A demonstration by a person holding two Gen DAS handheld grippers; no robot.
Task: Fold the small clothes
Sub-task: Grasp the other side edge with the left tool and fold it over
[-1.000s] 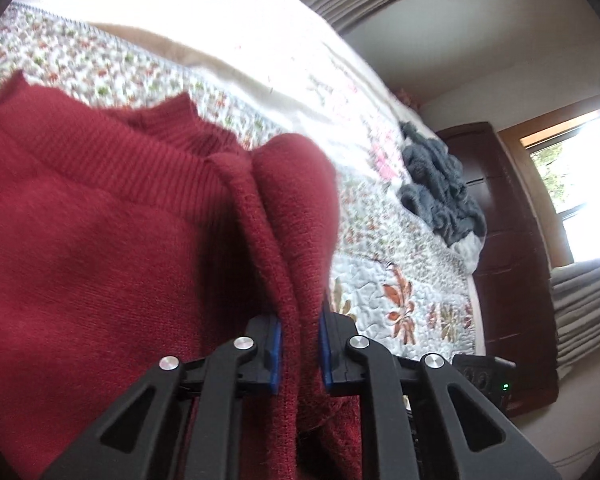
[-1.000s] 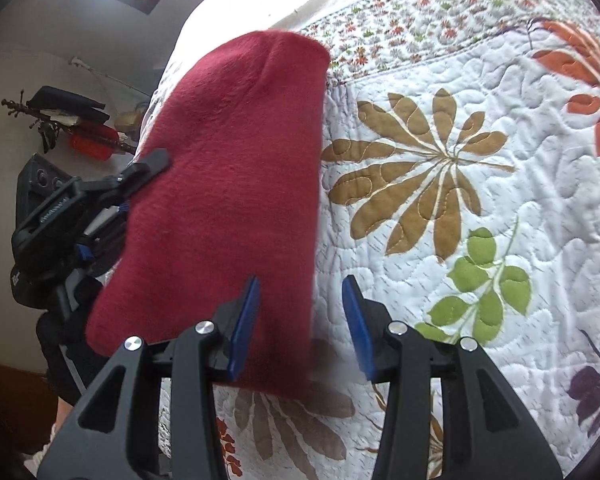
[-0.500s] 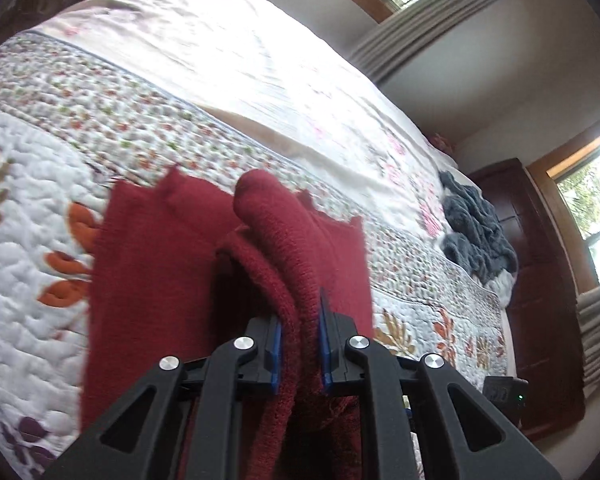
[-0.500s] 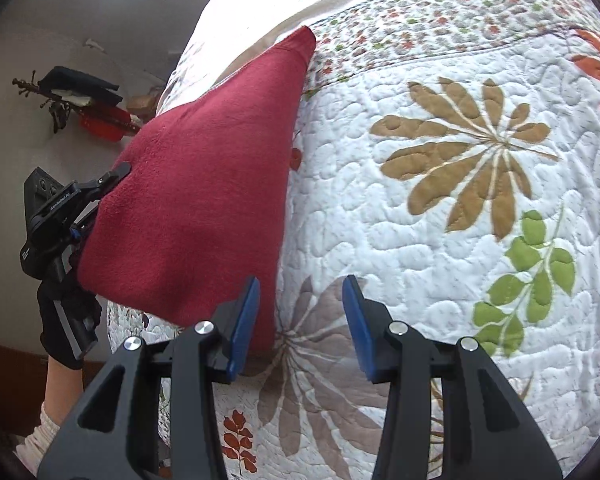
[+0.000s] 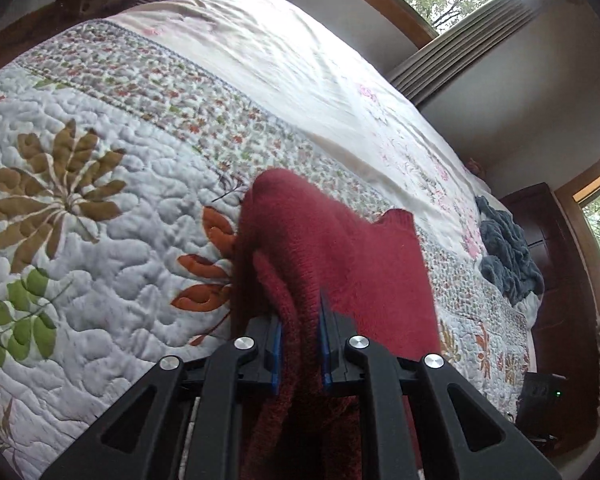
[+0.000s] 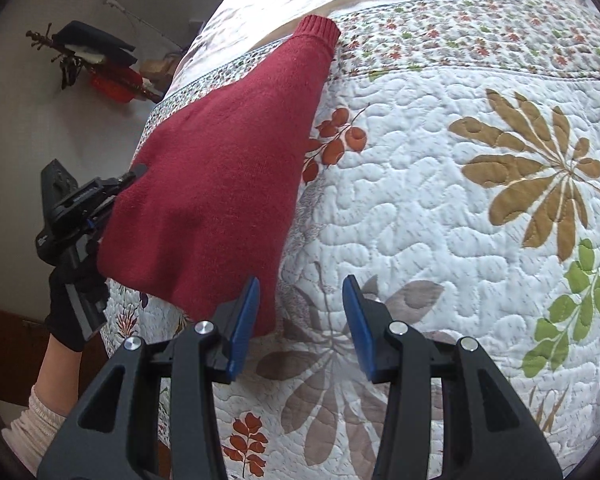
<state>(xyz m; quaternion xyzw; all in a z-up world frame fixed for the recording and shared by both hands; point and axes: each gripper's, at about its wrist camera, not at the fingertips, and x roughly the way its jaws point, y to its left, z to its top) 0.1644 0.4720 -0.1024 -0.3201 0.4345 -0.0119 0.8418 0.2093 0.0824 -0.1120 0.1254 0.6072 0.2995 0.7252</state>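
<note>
red sweater (image 6: pixel 224 184) lower on quilt (image 6: pixel 440 208) than before; left hand-held gripper (image 5: pixel 300 344) still pinching it, right hand-held gripper (image 6: pixel 300 320) wide, empty.

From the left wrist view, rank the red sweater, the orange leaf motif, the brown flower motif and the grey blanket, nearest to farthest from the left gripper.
1. red sweater: clamped in the left gripper.
2. orange leaf motif: on the quilt just left of the sweater.
3. brown flower motif: farther left on the quilt.
4. grey blanket: far right, at the bed's distant end.
</note>
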